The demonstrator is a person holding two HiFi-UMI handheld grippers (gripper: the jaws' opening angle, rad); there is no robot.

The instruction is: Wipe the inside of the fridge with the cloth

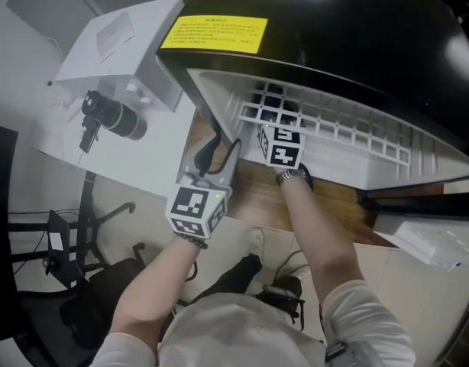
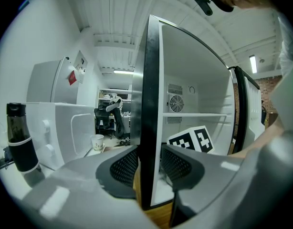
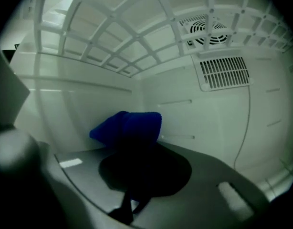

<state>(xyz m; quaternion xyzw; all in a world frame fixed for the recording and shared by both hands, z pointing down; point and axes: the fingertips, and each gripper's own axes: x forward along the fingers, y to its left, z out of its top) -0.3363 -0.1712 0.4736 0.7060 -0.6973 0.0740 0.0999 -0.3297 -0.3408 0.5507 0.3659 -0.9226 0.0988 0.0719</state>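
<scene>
Filling the head view from twelve round to three o'clock, the black-topped fridge [image 1: 357, 44] stands open on a wooden worktop [image 1: 253, 197], with a yellow label [image 1: 213, 34] on its top near eleven o'clock. Its inside is white. A wire shelf [image 1: 334, 125] crosses the cavity, and on the back wall a round fan grille [image 3: 208, 30] sits above a slotted vent [image 3: 225, 73]. In the left gripper view the door [image 2: 244, 109] stands swung out at three o'clock. A white box-shaped appliance [image 1: 120, 44] sits at ten o'clock of the fridge, with a dark bottle [image 2: 17, 137] just beside it and a paper cup [image 2: 97, 142] further back. Office chairs show in the room behind them.

Both forearms reach forward, nearly level. The left forearm [image 1: 154, 281] comes up from seven o'clock to the fridge's left front corner. There the left claw [image 1: 219, 153] is clenched on the black front edge of the side wall [image 2: 150, 80], with one pad on the outer face and the other on the white inner face. The right forearm [image 1: 315, 235] runs from five o'clock into the cavity under the wire shelf. The right claw [image 3: 134, 147] is clamped on the blue cloth [image 3: 130, 125]. The cloth bunches out past the claw's tips, inside the fridge and close to the back left corner. I cannot tell whether it touches the wall.
</scene>
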